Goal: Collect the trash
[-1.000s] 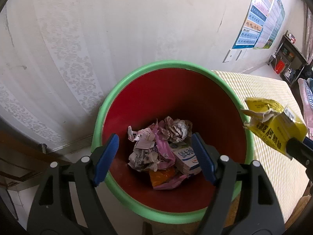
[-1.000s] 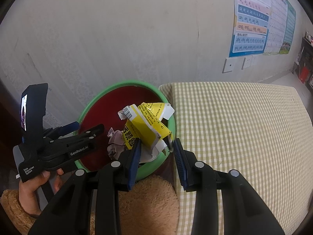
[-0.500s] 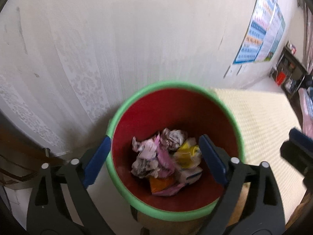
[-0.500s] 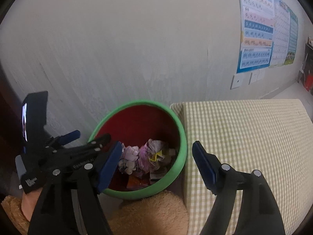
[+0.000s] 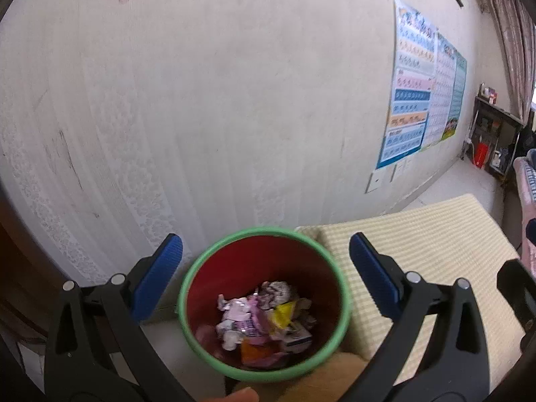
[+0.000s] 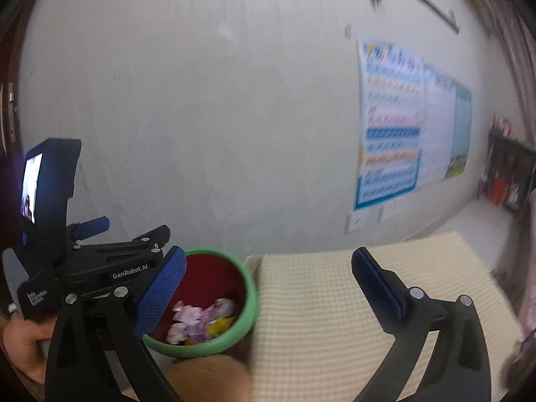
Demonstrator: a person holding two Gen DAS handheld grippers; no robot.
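Round green-rimmed red plastic bin [image 5: 207,274] — crumpled paper and wrapper trash [image 5: 264,318] inside: light, soft, crushable; pinch at folds. Left tool [image 5: 264,268], right tool [image 6: 268,278] — both spread, empty.

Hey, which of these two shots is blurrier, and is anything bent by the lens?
Right wrist view: blurrier, the wall poster and checked cushion are smeared. Left wrist view: poster sharper, though the trash in the green bin is soft. Both views: fisheye bulges the wall, and the corners go dark.
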